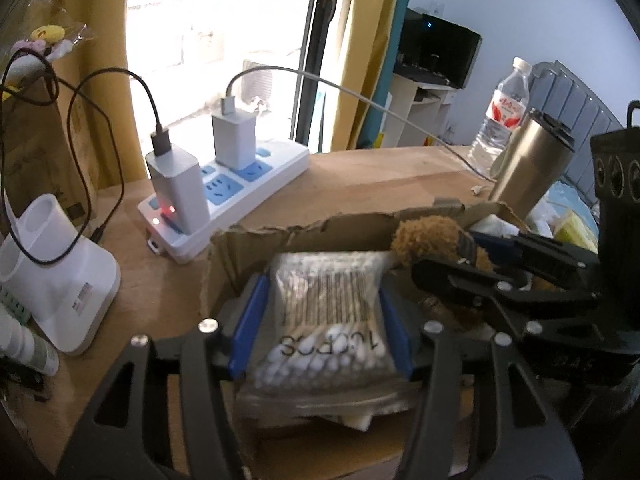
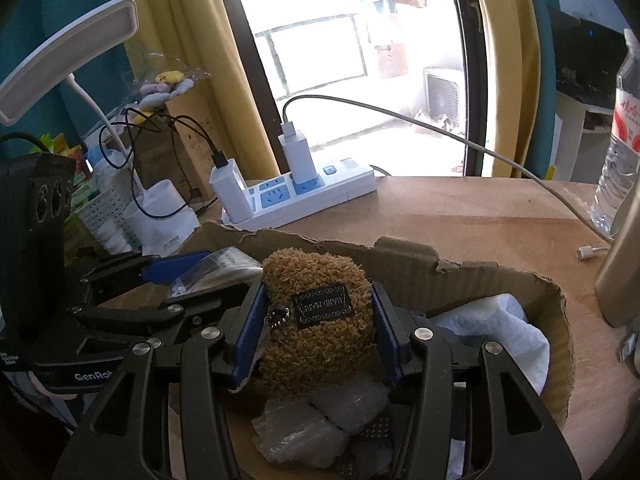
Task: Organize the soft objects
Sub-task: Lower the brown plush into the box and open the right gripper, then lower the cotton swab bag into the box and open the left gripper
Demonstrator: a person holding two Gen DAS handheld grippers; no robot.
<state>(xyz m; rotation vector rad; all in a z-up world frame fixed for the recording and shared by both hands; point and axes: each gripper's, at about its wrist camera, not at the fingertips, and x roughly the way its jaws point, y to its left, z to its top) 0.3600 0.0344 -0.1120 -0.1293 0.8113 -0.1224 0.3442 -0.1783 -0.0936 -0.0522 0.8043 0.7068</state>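
Observation:
My left gripper [image 1: 322, 292] is shut on a clear bag of cotton swabs [image 1: 328, 304], held over the left part of a torn cardboard box [image 1: 304, 232]. My right gripper [image 2: 318, 300] is shut on a brown fuzzy pouch [image 2: 316, 320] with a black label, held over the same box [image 2: 460, 276]. The right gripper [image 1: 472, 256] with the pouch [image 1: 428, 236] also shows in the left wrist view, just right of the swab bag. The left gripper [image 2: 192, 276] with the bag [image 2: 224, 264] shows at the left of the right wrist view. A white cloth [image 2: 500, 328] and clear plastic packets [image 2: 320, 420] lie in the box.
A white power strip [image 1: 240, 188] with two chargers and cables lies behind the box on the wooden table [image 2: 460, 216]. A white stand [image 1: 56, 272] is at the left. A steel tumbler [image 1: 524, 168] and a water bottle [image 1: 500, 116] stand at the right.

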